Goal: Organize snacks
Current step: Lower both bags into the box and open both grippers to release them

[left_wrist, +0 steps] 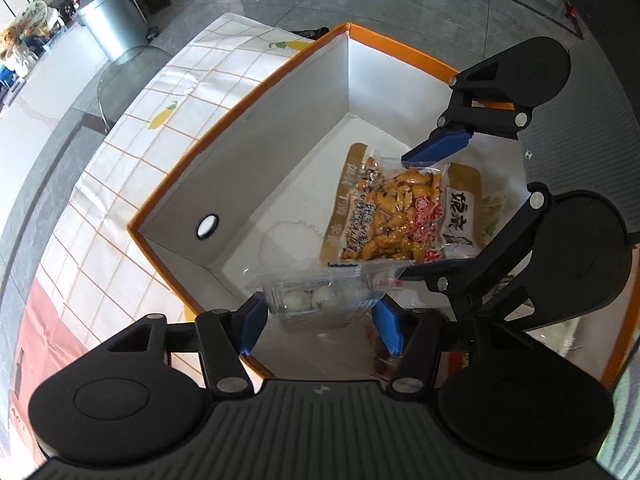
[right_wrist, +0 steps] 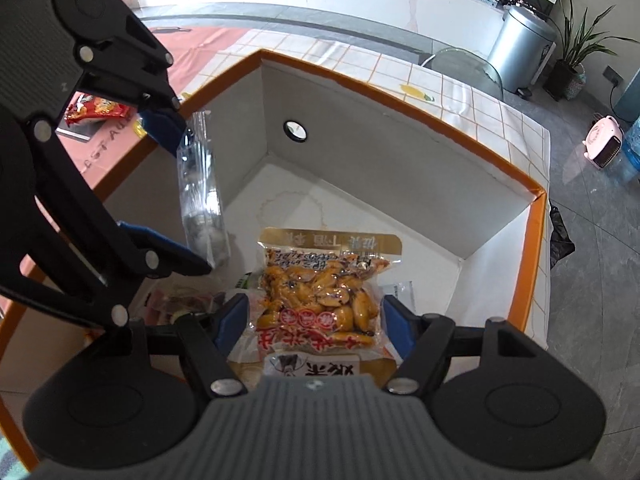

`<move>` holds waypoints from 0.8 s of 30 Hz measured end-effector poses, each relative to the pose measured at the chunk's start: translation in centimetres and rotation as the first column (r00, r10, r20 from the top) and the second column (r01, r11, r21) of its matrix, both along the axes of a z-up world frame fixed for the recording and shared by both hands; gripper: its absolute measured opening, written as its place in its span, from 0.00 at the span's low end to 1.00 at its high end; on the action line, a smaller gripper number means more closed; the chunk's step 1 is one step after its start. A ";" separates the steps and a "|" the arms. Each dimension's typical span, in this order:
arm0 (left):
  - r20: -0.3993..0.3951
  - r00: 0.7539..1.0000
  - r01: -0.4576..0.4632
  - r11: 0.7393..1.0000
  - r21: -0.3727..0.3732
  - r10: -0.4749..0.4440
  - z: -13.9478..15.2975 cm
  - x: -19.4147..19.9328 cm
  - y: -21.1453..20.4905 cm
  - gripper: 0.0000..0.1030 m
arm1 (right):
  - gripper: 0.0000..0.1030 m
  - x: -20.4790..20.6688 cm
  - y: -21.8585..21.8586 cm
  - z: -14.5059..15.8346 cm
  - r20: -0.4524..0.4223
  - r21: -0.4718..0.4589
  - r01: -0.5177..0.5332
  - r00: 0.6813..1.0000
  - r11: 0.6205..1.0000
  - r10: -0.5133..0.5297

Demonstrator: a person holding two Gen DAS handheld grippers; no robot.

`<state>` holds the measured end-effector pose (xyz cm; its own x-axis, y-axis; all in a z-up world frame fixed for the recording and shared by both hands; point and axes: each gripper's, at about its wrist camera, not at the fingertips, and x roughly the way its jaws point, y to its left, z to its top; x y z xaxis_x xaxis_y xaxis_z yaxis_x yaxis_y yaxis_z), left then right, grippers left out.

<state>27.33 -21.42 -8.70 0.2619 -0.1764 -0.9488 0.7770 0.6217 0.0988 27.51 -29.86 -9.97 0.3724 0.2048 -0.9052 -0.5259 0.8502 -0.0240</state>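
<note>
An orange-rimmed white box [left_wrist: 248,168] stands on the table; it also shows in the right wrist view [right_wrist: 400,160]. In it lies a yellow snack packet [left_wrist: 396,216], seen too in the right wrist view [right_wrist: 320,300]. My right gripper [right_wrist: 316,320] is open with its blue fingers on either side of that packet. My left gripper [left_wrist: 320,324] is open around a clear bag of white round snacks [left_wrist: 316,292], which hangs upright between its fingers in the right wrist view [right_wrist: 202,196]. Whether the pads touch either bag is unclear.
More packets lie in the box's near corner [right_wrist: 180,304]. A red snack bag [right_wrist: 96,110] lies on the table outside the box. The table has a checked cloth [left_wrist: 132,152]. A metal bin [left_wrist: 108,20] and a pink heater [right_wrist: 604,140] stand on the floor.
</note>
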 end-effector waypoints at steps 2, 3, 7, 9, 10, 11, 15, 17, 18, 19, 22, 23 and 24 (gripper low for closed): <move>0.017 1.000 0.000 1.000 0.003 0.000 0.0 0.3 0.0 0.66 | 0.68 0.3 0.1 -0.2 -0.002 -0.007 -0.004 1.000 1.000 0.004; 0.020 1.000 -0.003 1.000 -0.002 0.003 0.0 0.4 0.1 0.66 | 0.68 0.4 0.3 -0.2 -0.002 -0.012 -0.008 1.000 1.000 0.008; 0.034 0.999 -0.034 0.999 -0.038 0.035 0.3 1.0 0.3 0.66 | 0.68 0.8 0.6 -0.8 -0.010 -0.028 -0.002 1.000 1.000 0.002; 0.047 0.998 -0.040 0.997 -0.063 0.043 0.5 1.0 0.4 0.66 | 0.68 1.1 0.8 -1.2 -0.018 -0.037 0.007 1.000 0.999 -0.007; 0.053 0.998 -0.042 0.997 -0.071 0.046 0.6 1.0 0.5 0.66 | 0.68 1.3 0.9 -1.4 -0.024 -0.048 0.013 1.000 0.999 -0.014; 0.060 0.997 -0.046 0.996 -0.077 0.051 0.7 0.9 0.5 0.66 | 0.69 1.4 1.0 -1.6 -0.031 -0.053 0.021 0.999 0.998 -0.023; 0.064 0.995 -0.074 0.992 -0.101 0.080 1.4 0.8 1.2 0.66 | 0.71 1.7 1.2 -1.8 -0.046 -0.041 0.055 0.997 0.998 -0.057; 0.063 0.994 -0.087 0.991 -0.105 0.094 1.8 0.6 1.6 0.66 | 0.72 1.7 1.3 -1.6 -0.052 -0.041 0.066 0.996 0.997 -0.068; 0.063 0.993 -0.095 0.990 -0.104 0.102 1.9 0.5 1.8 0.66 | 0.72 1.7 1.3 -1.4 -0.055 -0.042 0.069 0.996 0.997 -0.071; 0.064 0.992 -0.100 0.989 -0.108 0.107 2.1 0.4 2.0 0.66 | 0.72 2.0 1.4 -1.3 -0.060 -0.046 0.072 0.995 0.996 -0.075; 0.069 0.990 -0.111 0.985 -0.129 0.121 3.1 -0.3 2.5 0.66 | 0.73 1.9 1.8 -0.7 -0.057 -0.063 0.077 0.995 0.995 -0.081; 0.072 0.989 -0.119 0.984 -0.136 0.129 3.4 -0.5 2.7 0.67 | 0.76 1.9 2.0 -0.5 -0.054 -0.068 0.079 0.995 0.995 -0.083; 0.073 0.987 -0.130 0.981 -0.143 0.141 3.8 -0.8 2.8 0.67 | 0.78 1.9 2.0 -0.2 -0.050 -0.069 0.083 0.995 0.994 -0.087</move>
